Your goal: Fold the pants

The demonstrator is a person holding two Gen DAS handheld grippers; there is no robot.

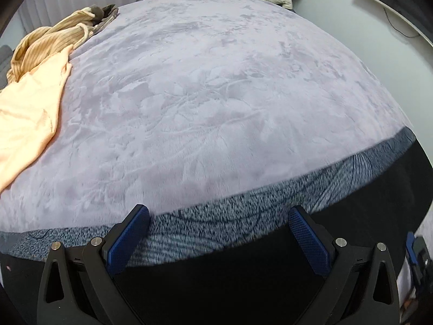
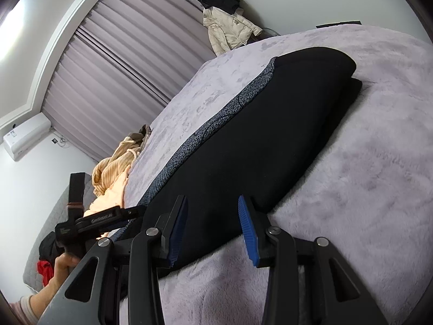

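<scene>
Black pants [image 2: 251,140] with a speckled grey waistband [image 2: 216,122] lie folded on the lilac blanket [image 2: 365,189]. In the left wrist view the pants [image 1: 243,276] fill the bottom, the waistband [image 1: 243,224] along their far edge. My left gripper [image 1: 219,233] is open, its blue pads over the waistband and apart from it. It also shows in the right wrist view [image 2: 102,222] at the pants' left end. My right gripper [image 2: 213,230] is open, its fingers astride the pants' near edge, gripping nothing.
A pile of peach and beige striped clothes [image 1: 35,81] lies at the blanket's left edge, and shows in the right wrist view [image 2: 113,173]. A cream jacket [image 2: 230,29] hangs by the curtain. The blanket [image 1: 203,94] stretches wide beyond the pants.
</scene>
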